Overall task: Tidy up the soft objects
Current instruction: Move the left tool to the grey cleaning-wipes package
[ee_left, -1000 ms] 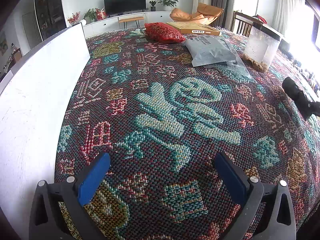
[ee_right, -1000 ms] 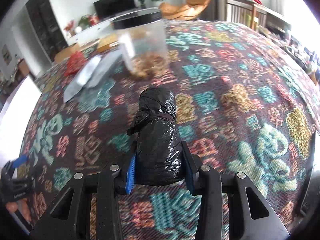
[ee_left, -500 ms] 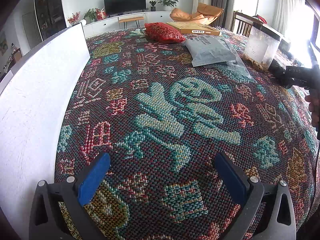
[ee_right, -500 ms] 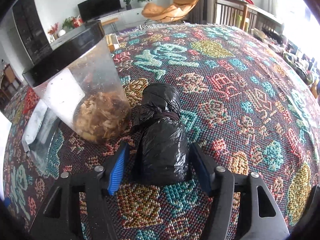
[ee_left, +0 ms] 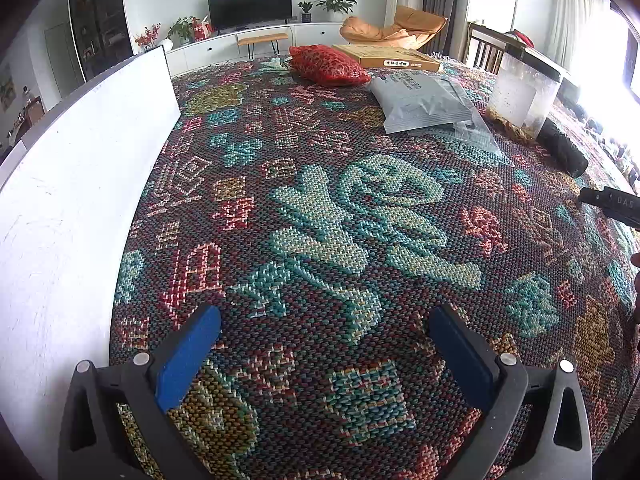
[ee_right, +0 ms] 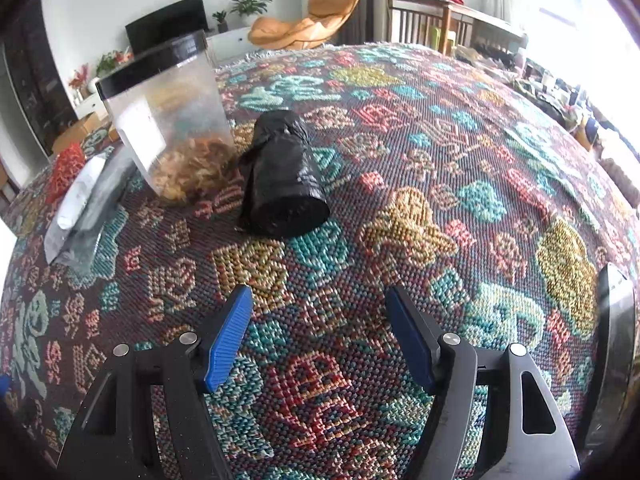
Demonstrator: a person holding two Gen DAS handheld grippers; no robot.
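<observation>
The black bag roll (ee_right: 282, 178) looks light and squishy, so grab it mid-body. It lies beside the clear jar (ee_right: 172, 120). Both the right gripper (ee_right: 320, 338) and left gripper (ee_left: 324, 354) are spread wide, holding nothing.

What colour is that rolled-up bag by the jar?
Black bag roll, clearest in the right wrist view.

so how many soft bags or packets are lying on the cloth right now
3: a black bag roll beside the clear jar, a grey packet left of the jar, a red bag at the far end.
</observation>
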